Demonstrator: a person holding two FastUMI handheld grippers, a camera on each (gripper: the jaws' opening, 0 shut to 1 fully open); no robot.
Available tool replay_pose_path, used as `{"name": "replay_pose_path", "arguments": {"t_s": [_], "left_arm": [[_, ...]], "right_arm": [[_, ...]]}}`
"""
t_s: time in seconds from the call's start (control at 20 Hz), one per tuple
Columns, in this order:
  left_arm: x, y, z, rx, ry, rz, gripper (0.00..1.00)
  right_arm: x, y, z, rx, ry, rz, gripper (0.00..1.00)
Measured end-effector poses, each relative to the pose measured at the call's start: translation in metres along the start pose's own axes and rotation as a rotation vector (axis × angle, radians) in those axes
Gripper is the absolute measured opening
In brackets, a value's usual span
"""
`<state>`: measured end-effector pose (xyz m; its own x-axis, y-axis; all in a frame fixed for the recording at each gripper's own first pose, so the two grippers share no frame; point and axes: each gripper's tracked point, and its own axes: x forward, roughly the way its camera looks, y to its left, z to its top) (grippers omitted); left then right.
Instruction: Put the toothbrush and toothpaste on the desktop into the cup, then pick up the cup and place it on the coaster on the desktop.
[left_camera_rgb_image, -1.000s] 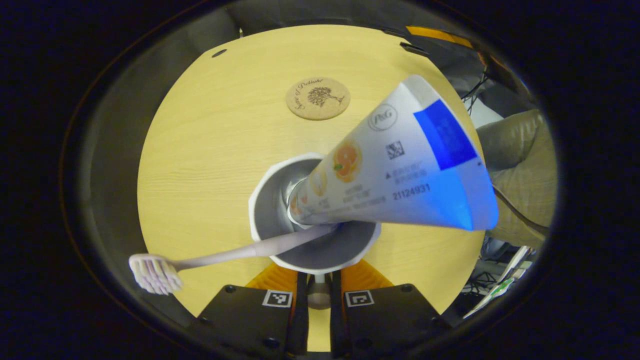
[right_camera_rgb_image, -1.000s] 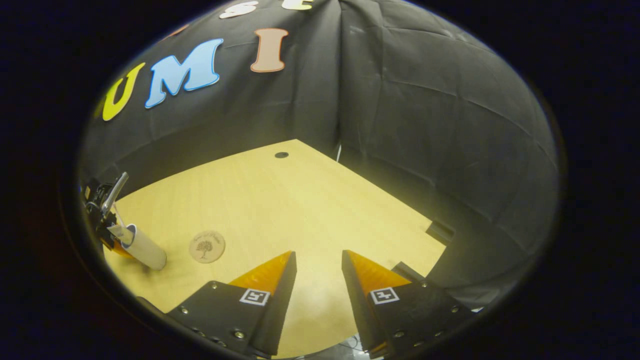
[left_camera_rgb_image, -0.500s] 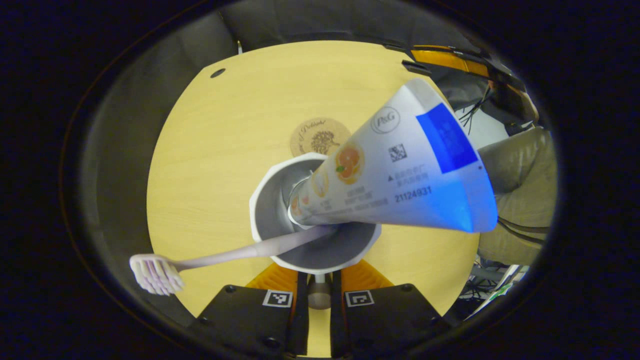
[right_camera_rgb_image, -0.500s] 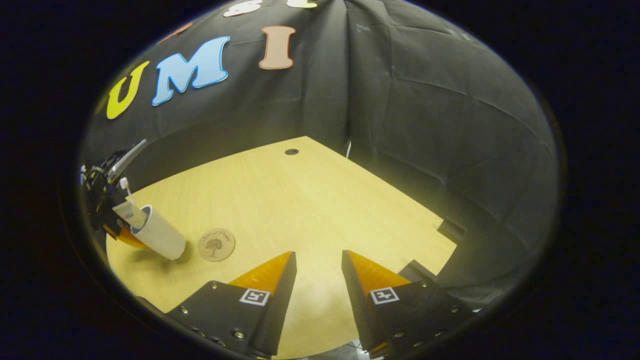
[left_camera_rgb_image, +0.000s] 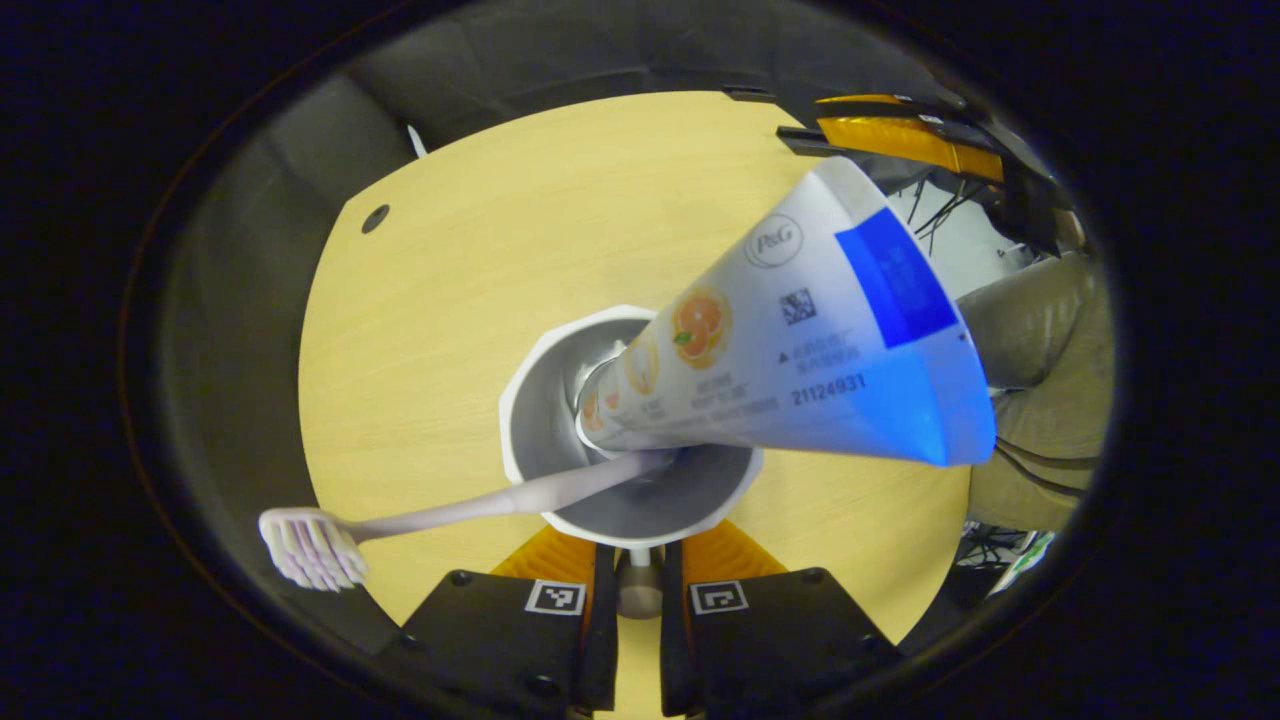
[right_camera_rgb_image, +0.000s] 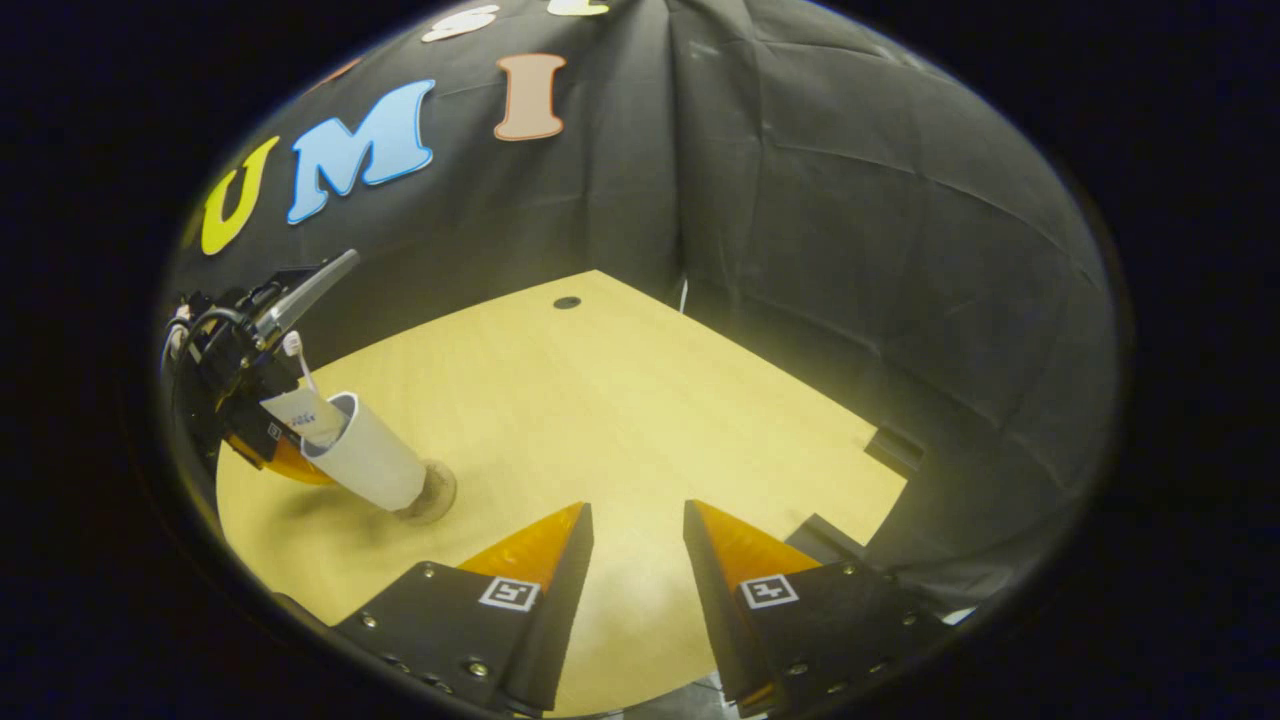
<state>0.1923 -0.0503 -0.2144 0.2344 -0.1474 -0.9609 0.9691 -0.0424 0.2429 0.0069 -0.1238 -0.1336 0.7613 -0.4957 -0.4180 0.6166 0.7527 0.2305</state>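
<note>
Holding cup (left_camera_rgb_image: 630, 500) by its rim in left gripper (left_camera_rgb_image: 637, 590), toothbrush (left_camera_rgb_image: 440, 515) and toothpaste (left_camera_rgb_image: 790, 340) inside, seemingly over coaster (right_camera_rgb_image: 432, 492); right gripper (right_camera_rgb_image: 635, 545) open, empty; top-heavy tube could tip cup if released off-centre.

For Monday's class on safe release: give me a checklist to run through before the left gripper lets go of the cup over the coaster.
1. Toothbrush in the cup: ok, handle inside, bristled head sticking out over the rim.
2. Toothpaste in the cup: ok, narrow end down inside.
3. Left gripper holding the cup: ok, fingers closed on its near rim.
4. Cup over the coaster: ok in the right gripper view, base at the coaster.
5. Cup base flat on the coaster: cannot tell; the cup looks tilted.
6. Right gripper out of the way: ok, open and apart from the cup, above the desktop.
</note>
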Motion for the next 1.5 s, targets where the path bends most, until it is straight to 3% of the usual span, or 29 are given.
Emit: {"name": "replay_pose_path", "arguments": {"t_s": [0.5,0.8,0.85,0.95,1.0,1.05,1.1,1.3,1.5], "left_arm": [[0.007,0.011,-0.011,0.026,0.080,-0.005,0.22],[0.000,0.021,-0.009,0.038,0.065,0.033,0.37],[-0.001,0.022,-0.008,0.034,0.062,0.042,0.54],[-0.007,0.022,-0.008,0.014,0.049,0.053,0.41],[-0.011,0.022,-0.008,0.007,0.038,0.064,0.48],[-0.016,0.022,-0.008,-0.003,0.025,0.080,0.55],[-0.022,0.022,-0.008,-0.016,0.009,0.097,0.48],[-0.057,0.019,-0.020,-0.089,-0.064,0.194,0.50],[-0.124,0.019,-0.034,-0.275,-0.225,0.382,0.49]], "right_arm": [[-0.002,-0.012,0.000,0.059,0.010,-0.049,0.58],[-0.001,-0.011,-0.001,0.055,0.012,-0.039,0.57],[-0.001,-0.010,-0.002,0.055,0.012,-0.035,0.58],[-0.001,-0.008,0.000,0.055,0.004,-0.024,0.58],[-0.001,-0.006,0.002,0.053,-0.001,-0.018,0.58],[-0.001,-0.004,0.004,0.052,-0.006,-0.008,0.58],[0.000,-0.001,0.007,0.051,-0.013,0.004,0.58],[0.005,0.018,0.019,0.008,-0.041,0.077,0.58],[0.008,0.057,0.046,-0.052,-0.097,0.184,0.59]]}}
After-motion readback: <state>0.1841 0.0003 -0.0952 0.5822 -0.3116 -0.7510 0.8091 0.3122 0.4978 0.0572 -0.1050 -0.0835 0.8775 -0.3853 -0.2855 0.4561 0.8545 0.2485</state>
